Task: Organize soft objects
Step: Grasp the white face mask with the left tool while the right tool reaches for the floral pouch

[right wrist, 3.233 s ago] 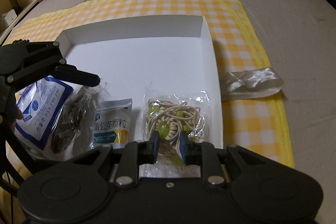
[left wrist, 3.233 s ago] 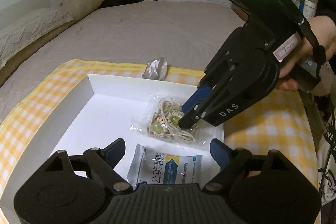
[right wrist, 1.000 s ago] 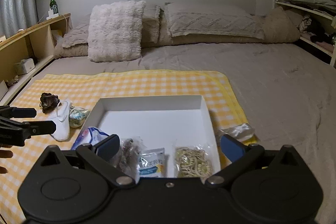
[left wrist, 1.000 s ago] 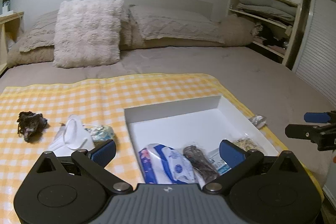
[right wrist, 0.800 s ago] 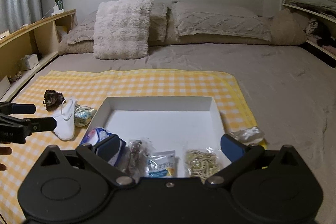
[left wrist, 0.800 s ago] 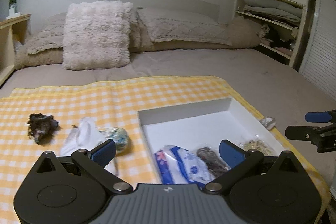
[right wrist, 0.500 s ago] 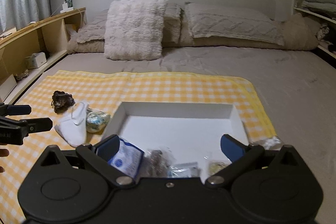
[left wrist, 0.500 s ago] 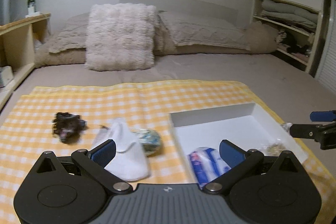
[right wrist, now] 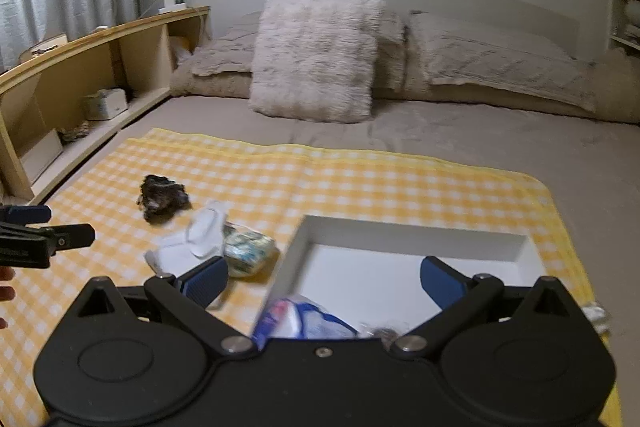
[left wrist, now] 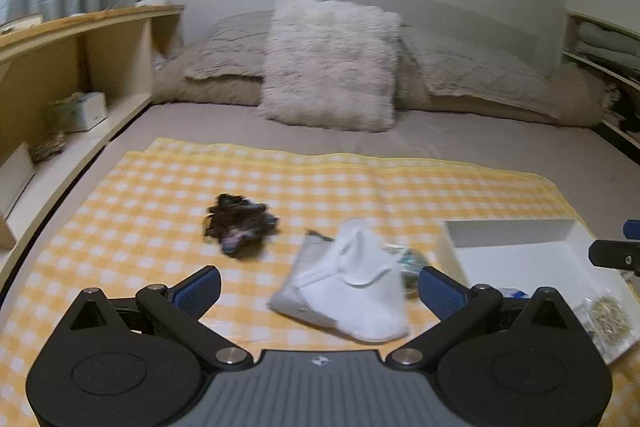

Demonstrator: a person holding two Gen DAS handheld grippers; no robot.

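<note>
A white shallow box [left wrist: 512, 233] [right wrist: 416, 231] sits on a yellow checked cloth [left wrist: 320, 183] [right wrist: 360, 179] on the bed. Inside it lie a blue-and-white packet [right wrist: 296, 319] and a clear bag of beige cords [left wrist: 608, 315]. Left of the box, on the cloth, are a white pouch [left wrist: 352, 287] [right wrist: 192, 239], a shiny greenish bundle [right wrist: 248, 247] and a dark crumpled piece [left wrist: 240, 223] [right wrist: 162, 197]. My left gripper [left wrist: 316, 287] is open above the white pouch. My right gripper [right wrist: 324, 277] is open over the box's left wall, nothing between its fingers.
Pillows, with a fluffy one [left wrist: 332, 63] in front, line the head of the bed. A wooden shelf unit [right wrist: 80, 67] runs along the left side. A crinkled silver wrapper [right wrist: 596, 315] lies just right of the box. Bare checked cloth spreads to the left and behind.
Both grippers have swung left, away from the box and toward the loose things on the cloth. The right gripper, shut on the cord bag 3.2 s ago, is now open and the bag lies in the box.
</note>
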